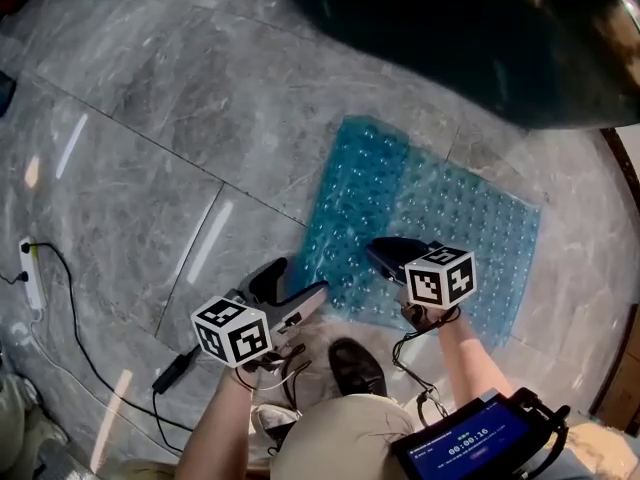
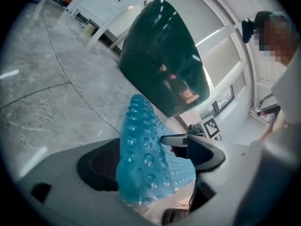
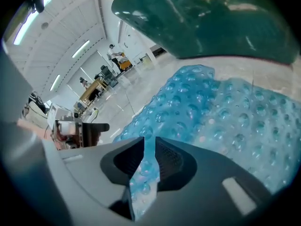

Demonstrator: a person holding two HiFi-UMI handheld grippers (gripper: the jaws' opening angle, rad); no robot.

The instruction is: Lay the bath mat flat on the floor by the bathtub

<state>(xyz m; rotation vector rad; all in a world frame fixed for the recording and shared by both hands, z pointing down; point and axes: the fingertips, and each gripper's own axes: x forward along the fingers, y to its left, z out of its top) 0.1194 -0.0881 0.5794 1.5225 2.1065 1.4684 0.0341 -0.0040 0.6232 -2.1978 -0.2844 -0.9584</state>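
In the head view the left forearm (image 1: pixel 222 423) comes up from 6 o'clock and carries the left gripper (image 1: pixel 293 286) low over the grey marble floor (image 1: pixel 150 148). It points toward 1 o'clock at the near left corner of the bath mat (image 1: pixel 440 218), with its marker cube (image 1: pixel 232 330) turned upward. The right forearm (image 1: pixel 478 363) rises from 5 o'clock, and the right gripper (image 1: pixel 385 256) tilts down toward 11 o'clock onto the mat's near edge. In the left gripper view the 2 fingers of the left gripper (image 2: pixel 141 159) stand wide apart. A bubbled blue fold of the bath mat (image 2: pixel 141 140) rises between them, loose rather than pinched. In the right gripper view the 2 fingers of the right gripper (image 3: pixel 149 159) are drawn close together. They clamp a thin strip of the bath mat (image 3: pixel 225 112), whose edge runs up through the narrow gap. The rest of the mat spreads out toward 1 o'clock. The mat lies mostly spread on the floor, at 3 o'clock from the middle of the head view, its left strip a darker blue. The dark green bathtub (image 1: pixel 450 28) sits near it at 12 to 2 o'clock. A dark shoe (image 1: pixel 357 366) stands at 6 o'clock, between the 2 forearms. A white power strip (image 1: pixel 30 273) lies at 9 o'clock.
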